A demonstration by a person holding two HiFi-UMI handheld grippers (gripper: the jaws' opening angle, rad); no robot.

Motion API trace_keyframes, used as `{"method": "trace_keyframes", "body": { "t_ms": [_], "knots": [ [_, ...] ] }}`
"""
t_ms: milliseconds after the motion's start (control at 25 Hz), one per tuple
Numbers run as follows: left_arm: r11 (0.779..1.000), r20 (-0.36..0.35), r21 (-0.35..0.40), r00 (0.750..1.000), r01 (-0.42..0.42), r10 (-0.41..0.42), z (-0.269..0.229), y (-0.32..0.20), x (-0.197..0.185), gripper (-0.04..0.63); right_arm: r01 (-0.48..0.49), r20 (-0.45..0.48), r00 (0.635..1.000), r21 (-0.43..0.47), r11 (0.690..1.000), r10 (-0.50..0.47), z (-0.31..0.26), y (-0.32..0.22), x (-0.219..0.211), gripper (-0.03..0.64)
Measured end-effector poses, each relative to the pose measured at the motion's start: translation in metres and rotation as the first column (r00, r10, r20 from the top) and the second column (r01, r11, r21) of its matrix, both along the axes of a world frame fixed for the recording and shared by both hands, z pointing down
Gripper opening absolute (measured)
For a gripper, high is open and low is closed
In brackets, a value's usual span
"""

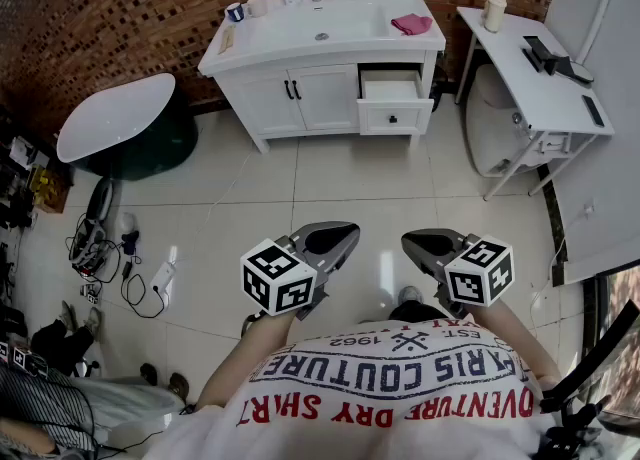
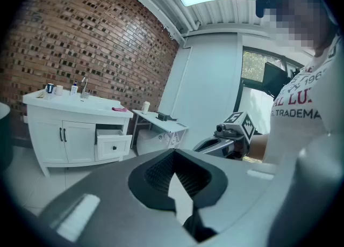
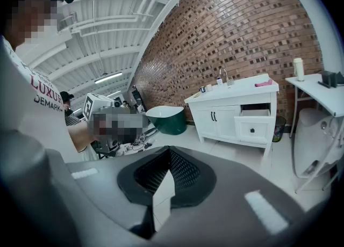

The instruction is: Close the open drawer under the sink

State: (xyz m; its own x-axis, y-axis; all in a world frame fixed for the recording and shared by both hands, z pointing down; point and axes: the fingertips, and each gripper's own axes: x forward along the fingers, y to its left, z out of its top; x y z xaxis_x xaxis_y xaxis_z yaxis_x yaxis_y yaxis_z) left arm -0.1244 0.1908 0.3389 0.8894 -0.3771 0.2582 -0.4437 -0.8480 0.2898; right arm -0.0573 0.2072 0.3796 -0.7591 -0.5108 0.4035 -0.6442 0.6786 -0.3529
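Note:
A white vanity [image 1: 300, 98] with a sink [image 1: 322, 20] stands against the brick wall, far ahead of me. Its right-hand drawer [image 1: 391, 98] is pulled out, white with a dark knob. The drawer also shows in the left gripper view [image 2: 114, 145] and in the right gripper view [image 3: 253, 125]. My left gripper [image 1: 343, 239] and right gripper [image 1: 415, 242] hover side by side close to my chest, well short of the vanity. Both are shut with nothing in them, their grey jaws meeting at the tips [image 2: 174, 181] [image 3: 161, 187].
A white side table [image 1: 540, 78] with small items stands right of the vanity, over a white fixture [image 1: 495, 113]. A green bathtub [image 1: 125, 128] sits at the left. Cables and tools [image 1: 110, 258] litter the floor at the left. A pink cloth [image 1: 411, 23] lies on the counter.

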Motion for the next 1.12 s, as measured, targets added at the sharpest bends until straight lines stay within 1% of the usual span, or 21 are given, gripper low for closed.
{"method": "trace_keyframes", "body": {
  "t_ms": [280,480,600,760,880,1000,1120],
  "knots": [
    [1.000,0.004,-0.008,1.000,0.012,-0.012,0.008,-0.008,-0.011,-0.012,-0.013,0.003,1.000,0.006,1.000,0.013,0.005,-0.007,-0.004,0.006],
    [1.000,0.014,-0.016,1.000,0.011,-0.011,0.013,-0.030,-0.009,-0.012,-0.053,0.023,0.998,0.018,0.998,0.053,0.004,-0.043,0.007,0.006],
    [0.999,0.026,-0.031,0.999,0.024,-0.023,0.022,-0.053,-0.005,-0.012,-0.056,0.033,0.998,0.020,0.998,0.056,0.010,-0.072,0.013,0.006],
    [0.997,0.044,-0.058,0.998,0.046,-0.043,0.037,-0.103,0.005,-0.012,-0.041,0.028,0.999,0.008,0.999,0.041,0.024,-0.125,0.025,0.006],
    [0.995,0.052,-0.079,0.997,0.059,-0.055,0.045,-0.151,0.021,-0.013,-0.044,0.030,0.999,-0.018,0.999,0.044,0.036,-0.179,0.043,0.006],
    [0.990,0.056,-0.121,0.996,0.074,-0.067,0.054,-0.205,0.040,-0.012,-0.069,0.016,0.997,-0.056,0.996,0.070,0.055,-0.240,0.068,0.006],
    [0.983,0.061,-0.166,0.996,0.081,-0.071,0.063,-0.253,0.058,-0.013,-0.118,-0.024,0.993,-0.098,0.988,0.116,0.086,-0.299,0.098,0.006]
  ]
}}
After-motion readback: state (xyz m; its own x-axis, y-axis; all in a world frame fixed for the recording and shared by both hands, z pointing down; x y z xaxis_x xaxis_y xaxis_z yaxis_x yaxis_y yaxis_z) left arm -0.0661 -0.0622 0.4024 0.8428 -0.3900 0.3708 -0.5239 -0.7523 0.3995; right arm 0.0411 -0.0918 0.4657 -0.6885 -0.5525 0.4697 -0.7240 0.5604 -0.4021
